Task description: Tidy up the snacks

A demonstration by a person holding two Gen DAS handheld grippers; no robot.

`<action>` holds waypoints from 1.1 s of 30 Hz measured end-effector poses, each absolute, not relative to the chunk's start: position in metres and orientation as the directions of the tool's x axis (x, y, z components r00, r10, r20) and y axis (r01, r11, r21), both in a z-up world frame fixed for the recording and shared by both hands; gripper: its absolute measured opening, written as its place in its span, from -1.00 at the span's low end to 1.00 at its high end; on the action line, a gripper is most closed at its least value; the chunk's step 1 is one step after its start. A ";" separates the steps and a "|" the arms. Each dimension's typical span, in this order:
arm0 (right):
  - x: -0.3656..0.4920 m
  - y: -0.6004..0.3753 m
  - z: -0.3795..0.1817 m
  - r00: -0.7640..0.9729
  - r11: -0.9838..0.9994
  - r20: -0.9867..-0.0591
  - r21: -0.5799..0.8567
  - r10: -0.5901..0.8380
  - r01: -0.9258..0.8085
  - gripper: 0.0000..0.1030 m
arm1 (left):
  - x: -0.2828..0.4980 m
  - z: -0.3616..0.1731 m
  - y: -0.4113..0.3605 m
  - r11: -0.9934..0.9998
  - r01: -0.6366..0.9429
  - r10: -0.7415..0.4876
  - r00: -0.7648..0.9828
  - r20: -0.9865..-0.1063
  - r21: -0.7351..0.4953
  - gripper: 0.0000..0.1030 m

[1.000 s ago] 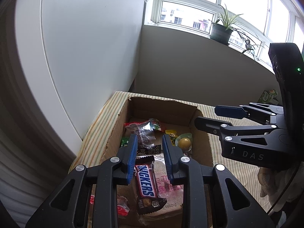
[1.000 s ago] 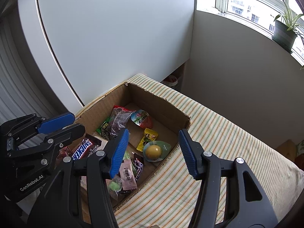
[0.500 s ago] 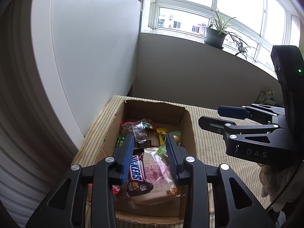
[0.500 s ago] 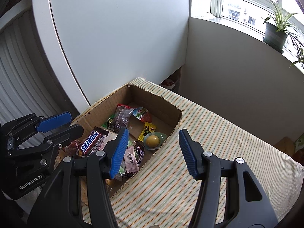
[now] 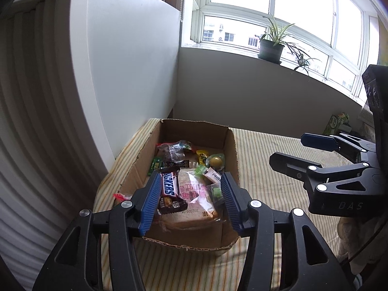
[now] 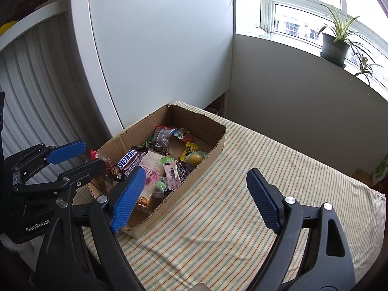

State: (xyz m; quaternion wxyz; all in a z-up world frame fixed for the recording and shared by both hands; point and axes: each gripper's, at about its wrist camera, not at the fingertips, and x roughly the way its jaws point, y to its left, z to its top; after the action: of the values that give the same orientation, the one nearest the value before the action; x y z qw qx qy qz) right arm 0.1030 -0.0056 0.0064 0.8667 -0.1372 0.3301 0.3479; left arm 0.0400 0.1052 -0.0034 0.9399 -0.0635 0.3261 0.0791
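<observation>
Hovering over the near end of the cardboard box [image 5: 184, 238], the left gripper [image 5: 191, 200] has empty fingers that are opening, and the right gripper [image 6: 196, 198], over the striped cloth [image 6: 242, 194], is also empty and opening. Crinkly, slippery wrappers like the Snickers bar [image 5: 169, 186] lie heaped in the box. A careless reach could probably snag a neighbouring wrapper or dent the soft wall.

Two black plastic grippers, left gripper [image 5: 191, 201] and right gripper [image 6: 196, 194], with ribbed blue pads [image 6: 127, 200], silver screws, white lettering "GenRobot" and "DAS".
</observation>
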 end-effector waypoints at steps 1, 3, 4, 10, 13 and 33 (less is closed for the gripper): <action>0.099 -0.008 0.005 0.545 0.723 -0.668 -0.015 0.507 -0.691 0.71 | 0.037 -0.004 0.103 0.979 -0.191 0.110 0.776 -0.621 -0.065 0.06; 0.091 -0.014 0.004 0.553 0.730 -0.670 -0.026 0.494 -0.683 0.73 | 0.031 -0.003 0.101 0.978 -0.197 0.113 0.779 -0.617 -0.070 0.13; 0.087 -0.017 0.003 0.558 0.733 -0.669 -0.029 0.491 -0.680 0.76 | 0.028 -0.003 0.100 0.977 -0.199 0.113 0.781 -0.615 -0.074 0.14; 0.063 -0.030 0.005 0.591 0.753 -0.648 -0.040 0.481 -0.657 0.83 | 0.014 -0.002 0.098 0.973 -0.218 0.130 0.785 -0.606 -0.074 0.29; 0.053 -0.037 0.006 0.607 0.763 -0.635 -0.044 0.477 -0.645 0.83 | 0.007 -0.003 0.097 0.972 -0.229 0.145 0.781 -0.607 -0.063 0.32; 0.042 -0.052 0.001 0.629 0.788 -0.638 -0.056 0.444 -0.613 0.83 | -0.007 -0.004 0.087 0.973 -0.223 0.142 0.772 -0.620 -0.056 0.40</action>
State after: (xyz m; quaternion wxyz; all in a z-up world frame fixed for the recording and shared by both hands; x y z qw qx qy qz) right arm 0.0420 -0.0522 0.0011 0.8925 -0.1352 0.3123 0.2962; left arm -0.0075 0.0871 -0.0040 0.9391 -0.0632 0.3234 0.0972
